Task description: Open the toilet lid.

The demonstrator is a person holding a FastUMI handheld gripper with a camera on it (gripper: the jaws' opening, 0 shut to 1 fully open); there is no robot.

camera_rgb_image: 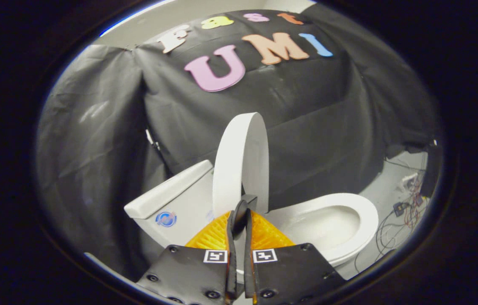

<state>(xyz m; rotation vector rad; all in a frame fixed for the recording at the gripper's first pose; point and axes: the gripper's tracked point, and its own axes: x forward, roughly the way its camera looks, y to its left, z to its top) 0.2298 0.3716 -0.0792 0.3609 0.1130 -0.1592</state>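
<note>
We see the gripper (241, 212) with its two fingers drawn close together, only a thin slit between them, and the lower edge of the toilet lid (241, 163) sits right at their tips. Whether both fingers actually press on that edge we cannot tell, since the tips cover the point of contact. The lid stands raised, roughly upright and seen nearly edge-on, rising above the fingertips in front of the black cloth wall (306, 127). To one side of the lid, beyond the fingers, lies the white toilet seat (366, 212) around the open bowl (327, 226), whose pale interior is exposed. On the other side of the lid stands the white cistern (169, 195), its flat top tilted in our view, with a small round blue mark (166, 219) on its front face. Past the seat, on the pale floor (391, 186) near the foot of the cloth, a tangle of thin cables (408, 207) and small electronic parts lies loose.
</note>
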